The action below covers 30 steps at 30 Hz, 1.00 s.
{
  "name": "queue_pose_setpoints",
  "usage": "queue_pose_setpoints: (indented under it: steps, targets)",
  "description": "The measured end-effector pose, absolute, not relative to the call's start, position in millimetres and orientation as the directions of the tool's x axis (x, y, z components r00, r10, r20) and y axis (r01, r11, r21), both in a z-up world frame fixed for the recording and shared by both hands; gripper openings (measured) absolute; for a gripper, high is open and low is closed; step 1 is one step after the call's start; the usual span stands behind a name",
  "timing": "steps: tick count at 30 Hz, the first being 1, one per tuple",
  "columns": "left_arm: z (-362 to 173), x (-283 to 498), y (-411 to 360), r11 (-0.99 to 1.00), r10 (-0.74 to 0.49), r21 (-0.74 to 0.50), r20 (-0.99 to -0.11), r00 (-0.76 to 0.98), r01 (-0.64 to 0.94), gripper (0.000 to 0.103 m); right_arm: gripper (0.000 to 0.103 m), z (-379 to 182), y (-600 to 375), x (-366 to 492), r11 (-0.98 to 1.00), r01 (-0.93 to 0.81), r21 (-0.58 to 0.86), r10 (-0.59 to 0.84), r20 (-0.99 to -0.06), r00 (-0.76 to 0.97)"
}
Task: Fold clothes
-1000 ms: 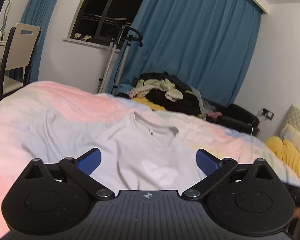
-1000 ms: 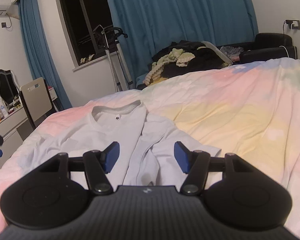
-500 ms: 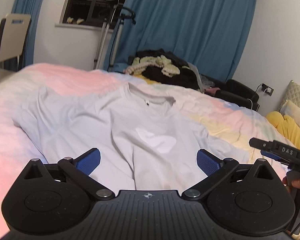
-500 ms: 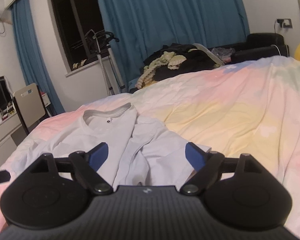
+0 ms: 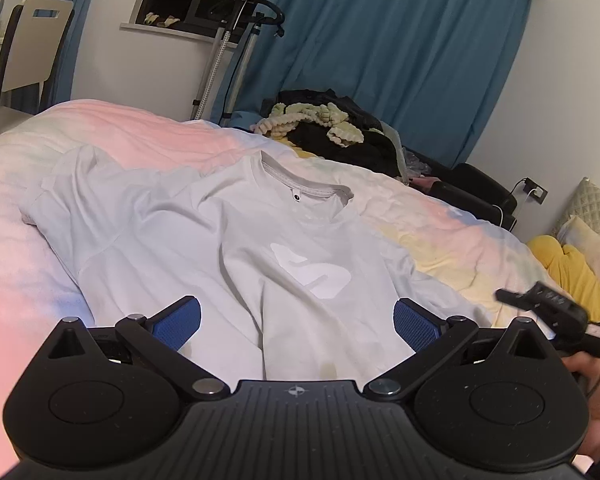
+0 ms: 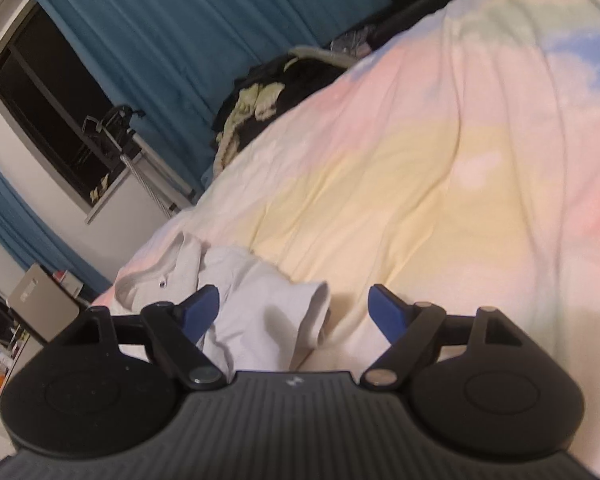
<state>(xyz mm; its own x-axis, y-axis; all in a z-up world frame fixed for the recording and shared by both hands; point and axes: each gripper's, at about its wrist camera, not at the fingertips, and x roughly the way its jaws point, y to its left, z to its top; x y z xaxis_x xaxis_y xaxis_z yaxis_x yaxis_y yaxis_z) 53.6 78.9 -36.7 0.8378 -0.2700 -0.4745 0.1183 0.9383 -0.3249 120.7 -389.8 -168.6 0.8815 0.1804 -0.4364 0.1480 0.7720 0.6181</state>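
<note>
We have barely begun: the white T-shirt [image 5: 236, 248] lies face up on the pastel bedcover [image 5: 112, 128], rumpled, with no fold made. Our left gripper [image 5: 296, 318] hovers over its hem, spread wide and empty. Our right gripper [image 6: 294, 308] tilts toward the sleeve [image 6: 284, 316], jaws wide but closing, the sleeve between them and not pinched. Every fold remains: sleeves in, then the body.

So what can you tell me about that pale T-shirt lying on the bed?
The T-shirt is pale grey-white soft knit with a ribbed round collar, a small dark dot under it and a white chest print. It lies face up and rumpled on the pastel bedspread, sleeves spread and creased. Neither gripper's pads touch it.
</note>
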Motion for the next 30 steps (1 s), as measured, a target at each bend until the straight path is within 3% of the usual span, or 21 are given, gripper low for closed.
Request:
queue_pose_setpoints:
  steps: [5, 7, 17, 18, 19, 22, 30]
  targets:
    - [-36.6, 52.9, 83.2, 0.925, -0.281, -0.365, -0.472, 0.836, 0.105, 0.103, 0.066, -175.4, -376.7, 131.5, 0.809, 0.094, 0.580, 0.192, -0.412, 0.891]
    - [-36.8, 52.8, 84.6, 0.918, -0.289, -0.382, -0.471, 0.833, 0.102, 0.103, 0.049, -171.2, -370.9, 130.8, 0.824, 0.073, 0.562, 0.189, -0.395, 0.899]
    - [-37.9, 53.2, 87.5, 0.903, -0.303, -0.420, -0.474, 0.827, 0.090, 0.103, 0.047, -186.2, -364.3, 147.0, 0.882, 0.111, 0.458, 0.136, -0.474, 0.870]
    - [-38.0, 53.2, 87.8, 0.901, -0.304, -0.424, -0.474, 0.827, 0.088, 0.103, 0.034, -184.0, -362.2, 147.5, 0.886, 0.104, 0.453, 0.139, -0.473, 0.870]
    - [-38.1, 53.2, 88.0, 0.900, -0.305, -0.428, -0.474, 0.826, 0.087, 0.103, 0.013, -181.8, -360.2, 148.0, 0.889, 0.097, 0.447, 0.143, -0.473, 0.870]
    - [-38.1, 53.0, 88.6, 0.894, -0.309, -0.440, -0.475, 0.824, 0.082, 0.103, 0.008, -168.4, -357.6, 150.4, 0.902, 0.089, 0.423, 0.126, -0.454, 0.882]
    - [-39.0, 54.0, 84.4, 0.884, -0.327, -0.459, -0.480, 0.814, 0.085, 0.103, 0.007, -103.3, -394.1, 191.9, 0.900, 0.161, 0.404, -0.025, -0.322, 0.946]
